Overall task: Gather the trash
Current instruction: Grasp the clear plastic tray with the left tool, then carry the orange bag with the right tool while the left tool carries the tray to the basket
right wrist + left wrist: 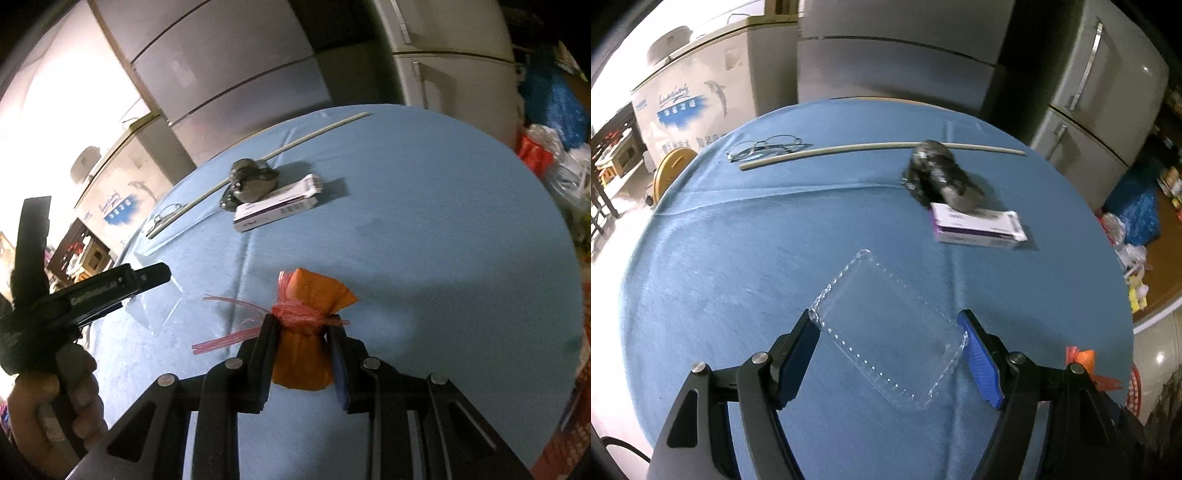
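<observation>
Orange stood out at once: our right gripper (301,334) was clamped on an orange wrapper (308,332) bound at its waist with red mesh netting (291,310), whose pink strands fanned out to the left. We held that bundle just above the blue tablecloth (424,221), near the table's close edge. From the left wrist camera only a scrap of the same orange wrapper (1082,356) showed, at the right rim of the table.

Our left gripper (888,330) stood with its jaws wide apart, one finger on each side of a clear plastic tray (886,325) that lay flat on the cloth. Both fingertips sat just beside the tray's scalloped rim; we could not tell whether either one touched it. In the right wrist view the left gripper (147,277) reached in from the left, held in our left hand (51,402).

Farther across the table lay a white and purple box (977,225), with a dark crumpled wad (938,173) touching its far end and partly overlapping it. Behind the wad ran a long pale stick (849,149), and a pair of eyeglasses (764,147) rested beside the stick's left end. Beyond the table we saw grey refrigerators (886,70) and a white chest freezer (698,92) with blue printing.
</observation>
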